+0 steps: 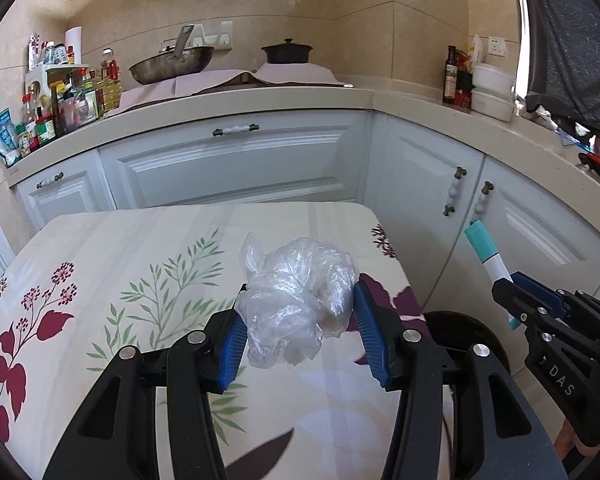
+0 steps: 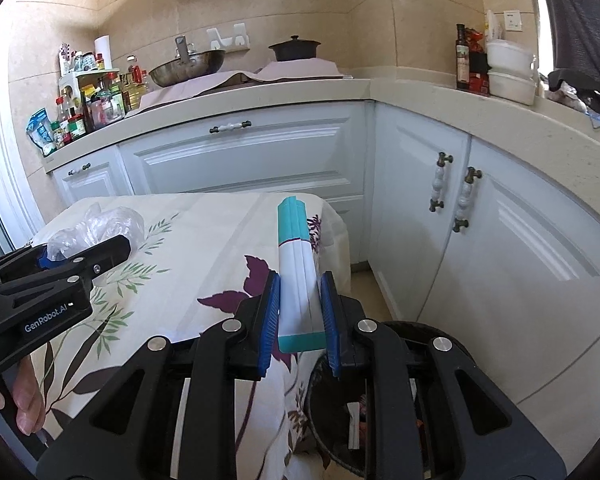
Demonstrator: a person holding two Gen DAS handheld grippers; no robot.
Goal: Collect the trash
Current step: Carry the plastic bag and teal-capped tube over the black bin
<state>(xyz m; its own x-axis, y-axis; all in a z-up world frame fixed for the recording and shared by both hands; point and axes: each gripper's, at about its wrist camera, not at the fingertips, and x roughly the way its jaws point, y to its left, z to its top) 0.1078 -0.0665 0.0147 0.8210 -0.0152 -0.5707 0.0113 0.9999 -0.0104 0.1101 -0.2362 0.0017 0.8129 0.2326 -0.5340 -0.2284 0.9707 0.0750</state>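
A crumpled clear plastic bag [image 1: 298,296], light, soft and slippery, is gripped mid-bulk by the left gripper [image 1: 300,334] at frame centre, above the floral-clothed table [image 1: 100,264]. A stiff teal-and-white carton [image 2: 298,276] is clamped by the right gripper [image 2: 300,320] above the dark round bin [image 2: 340,440] at lower right.

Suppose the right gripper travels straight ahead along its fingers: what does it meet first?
Probably the white cabinet front; the right gripper, shut on the teal-and-white box, seems to pass over the table's corner, though depth is unclear.

The plastic bag [image 1: 296,296] hangs over the desk [image 1: 140,264], the box [image 2: 298,276] over the bin [image 2: 328,432] at its right.
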